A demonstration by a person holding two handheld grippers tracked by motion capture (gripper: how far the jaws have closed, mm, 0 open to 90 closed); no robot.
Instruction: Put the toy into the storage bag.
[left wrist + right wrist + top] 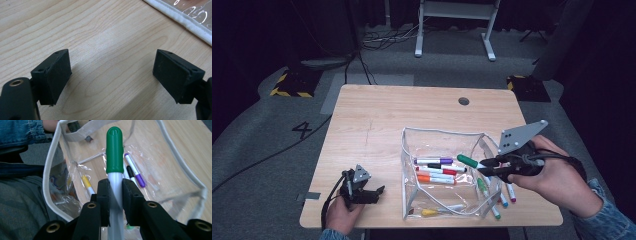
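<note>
Marker clamped between right tongs, green cap forward.

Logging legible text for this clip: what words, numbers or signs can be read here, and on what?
"4": dark numeral on the grey floor, left of the table.
Markers in the clear bag: any barrel print is too small to read.
Green marker in the right claw: no text visible.

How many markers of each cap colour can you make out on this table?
green marker: 2, one in the right gripper
purple marker: 1
black marker: 1
red marker: 1
orange marker: 1
yellow marker: 1
blue marker: 1
pink marker: 1
Total: 9, as far as the high view shows.
</note>
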